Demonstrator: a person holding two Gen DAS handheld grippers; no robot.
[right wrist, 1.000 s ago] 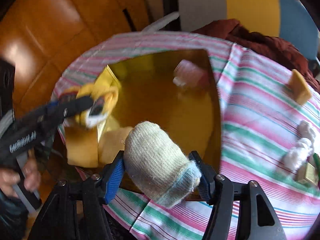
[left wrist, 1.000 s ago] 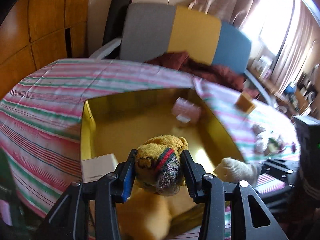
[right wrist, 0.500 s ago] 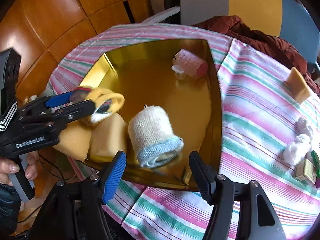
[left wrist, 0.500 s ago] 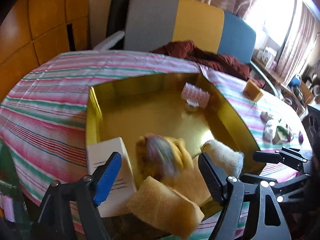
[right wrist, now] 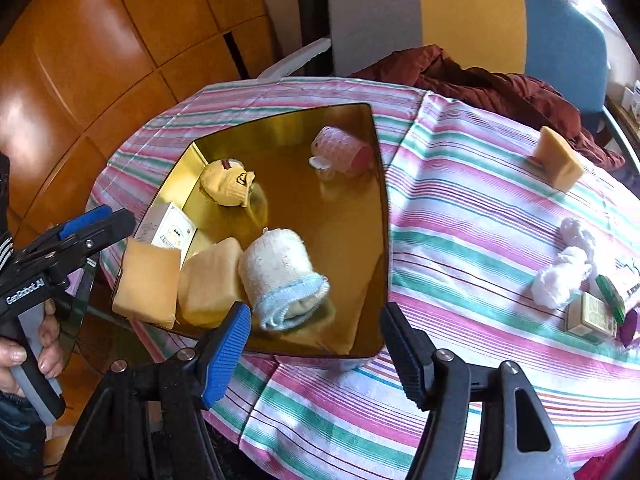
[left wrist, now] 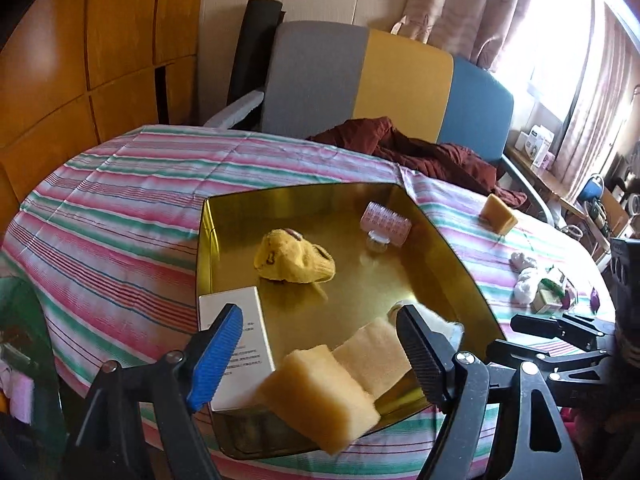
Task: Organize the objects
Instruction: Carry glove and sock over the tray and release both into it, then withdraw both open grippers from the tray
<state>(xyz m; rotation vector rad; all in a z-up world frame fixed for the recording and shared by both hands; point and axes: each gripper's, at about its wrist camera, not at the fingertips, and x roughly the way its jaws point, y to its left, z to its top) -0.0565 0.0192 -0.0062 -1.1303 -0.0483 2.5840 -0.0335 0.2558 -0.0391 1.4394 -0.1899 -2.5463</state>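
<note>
with both tools empty and jaws apart over the gold tray [right wrist: 382, 240], the loose sponge [right wrist: 558, 160] lies to the right, nearer the right tool [right wrist: 316, 354].

white box [left wrist: 240, 344]: near end hidden behind the left gripper's blue pad [left wrist: 216, 356]; print too small to read
cream sock roll [left wrist: 436, 326]: mostly behind the black finger [left wrist: 420, 352] in the left wrist view
nearest sponge [left wrist: 320, 396]: blurred at its lower edge
small items [right wrist: 592, 312] at the table's right edge: too small to identify
hand [right wrist: 24, 356]: cut off by the left edge
</note>
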